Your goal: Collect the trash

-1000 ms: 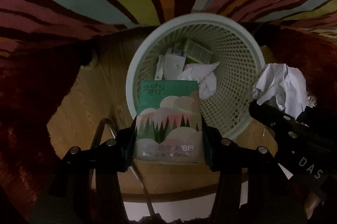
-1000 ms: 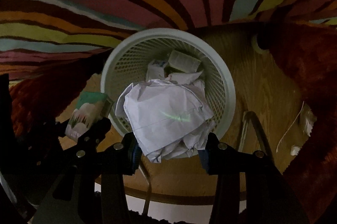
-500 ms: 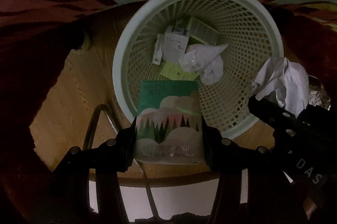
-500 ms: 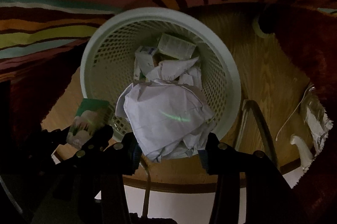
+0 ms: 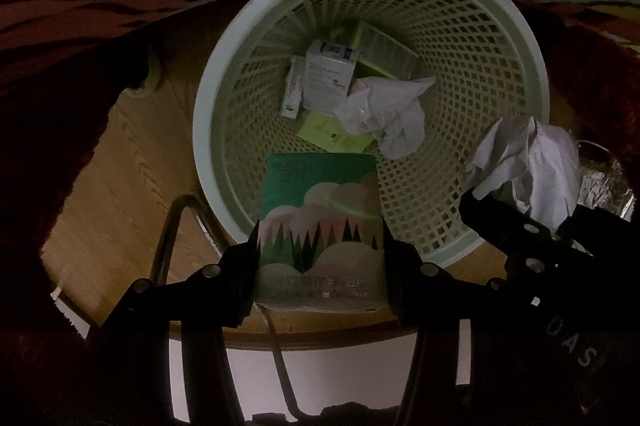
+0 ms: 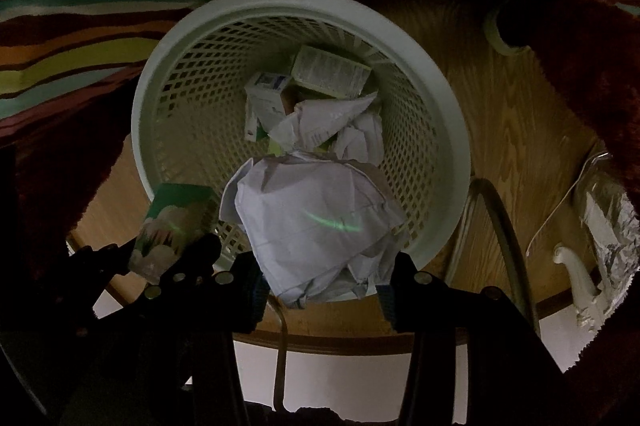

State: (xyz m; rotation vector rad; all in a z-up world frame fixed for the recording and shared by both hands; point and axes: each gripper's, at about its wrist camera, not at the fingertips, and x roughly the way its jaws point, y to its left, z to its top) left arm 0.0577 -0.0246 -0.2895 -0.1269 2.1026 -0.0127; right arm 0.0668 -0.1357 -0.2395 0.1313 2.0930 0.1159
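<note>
Since the earlier frames I have lowered both grippers; the pale green latticed plastic basket (image 5: 536, 73) now fills more of each view. The left gripper (image 5: 320, 258) clamps the green tissue pack printed with trees (image 5: 320, 218); the right gripper (image 6: 324, 278) clamps the crumpled white paper wad (image 6: 312, 218). Both items hang over the near rim. Current step: deposit. Next, I judge, advance slightly past the rim, then open both.

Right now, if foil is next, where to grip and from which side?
Take the foil by its raised crumpled edge, coming from above: it lies loose on the wood floor right of the basket, creased enough to pinch. A white plastic piece lies beside it.
</note>
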